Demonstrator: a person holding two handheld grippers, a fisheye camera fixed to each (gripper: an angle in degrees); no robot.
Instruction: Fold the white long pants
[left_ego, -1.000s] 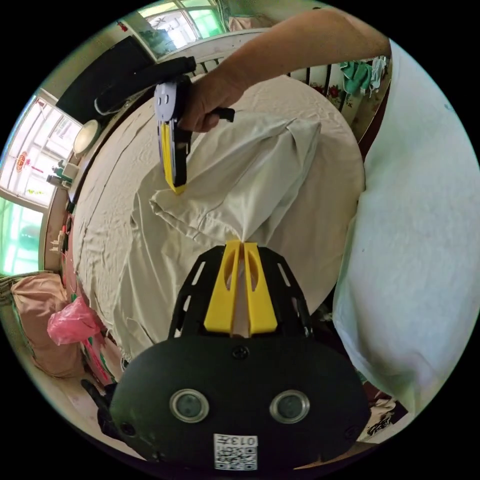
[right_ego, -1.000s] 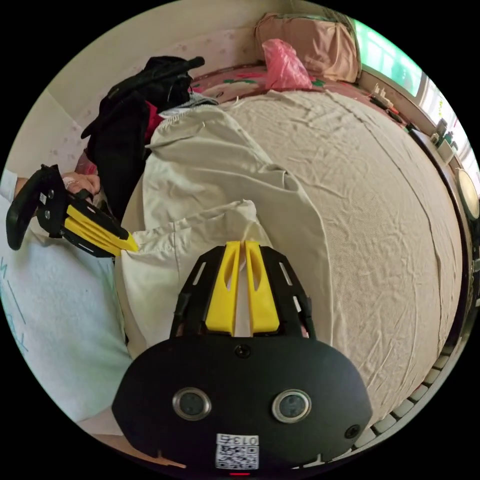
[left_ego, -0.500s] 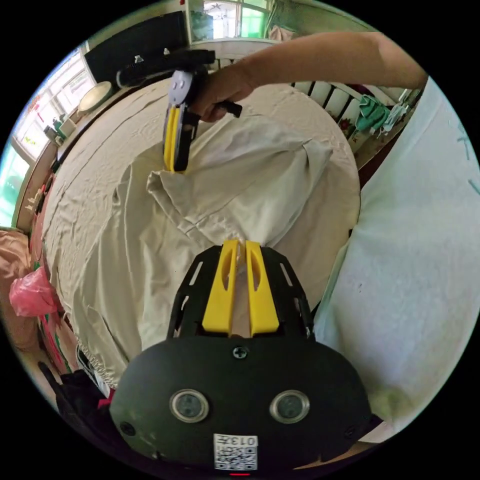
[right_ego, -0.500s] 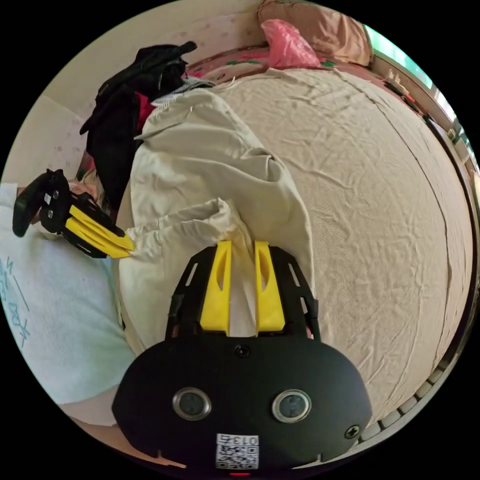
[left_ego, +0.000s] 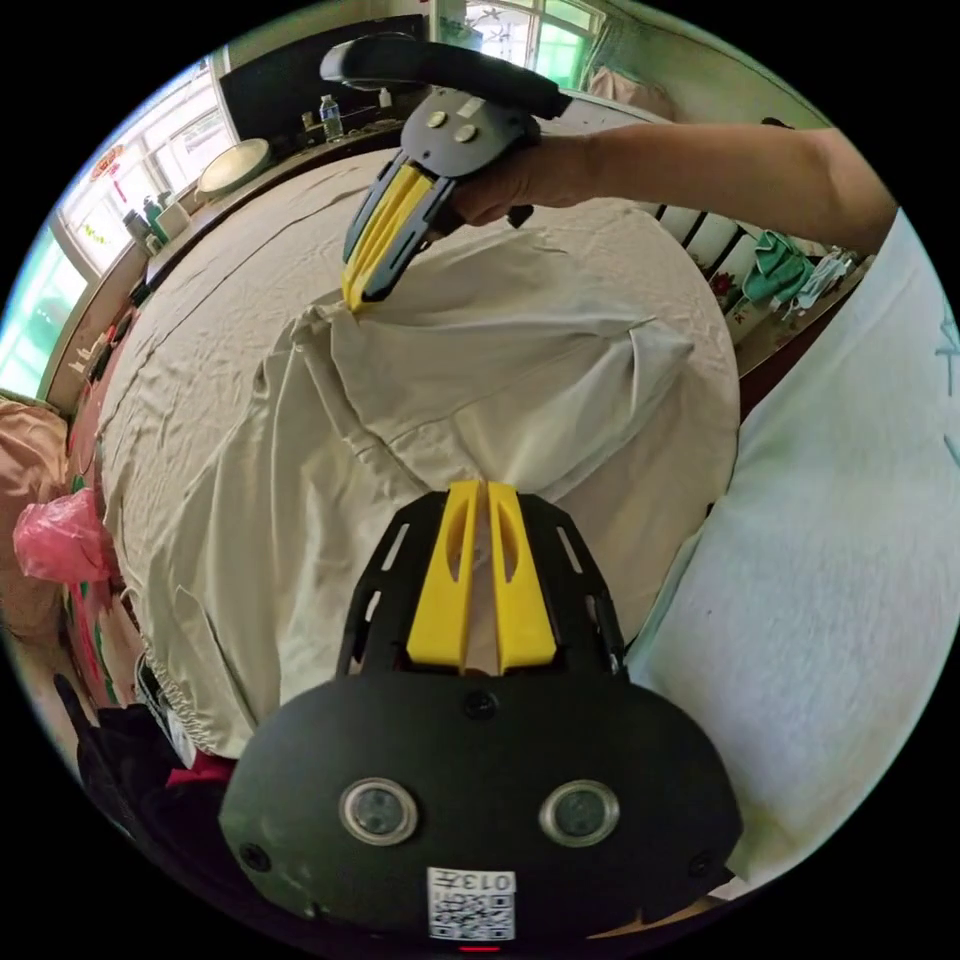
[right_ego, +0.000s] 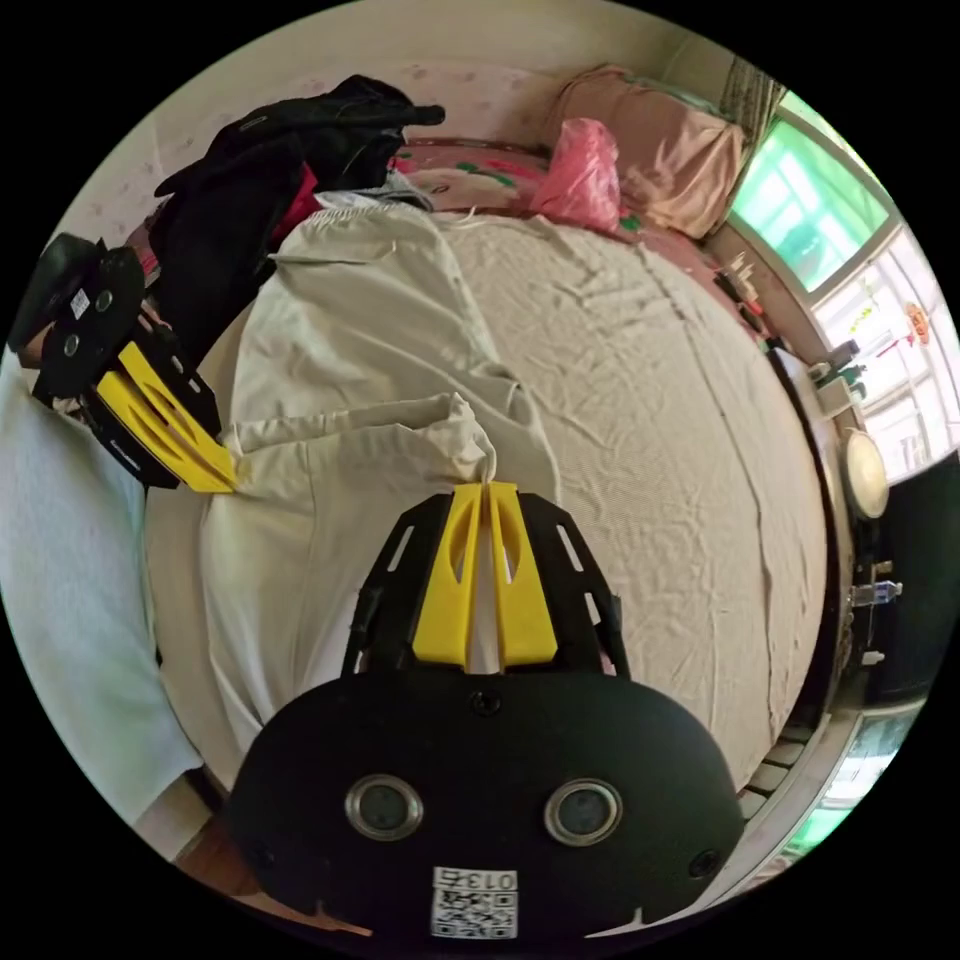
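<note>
The left claw has its two yellow jaws pressed together on a pinch of the pants, the cloth bunching up into a peak right at the tips. The right claw is likewise closed, its jaws squeezing a gathered corner of the pants where the hem puckers into small folds. Between the two claws a folded-over end of the pants is held up taut, one corner in each, while the remaining length lies flat on the bed beyond them. In the left gripper view the right claw comes in from ahead and above, held by a hand on a bare arm, its tips nipping the far corner of the fold. In the right gripper view the left claw comes in from the left side, tips on the other corner. Past the fold the pants run away from the right claw to an elastic waistband near the bed's far edge, which touches a heap of dark clothes. Farther off beside that heap sits a pink bag against a pinkish bundle. A pale shirt on the person lies to the right of the left claw.
</note>
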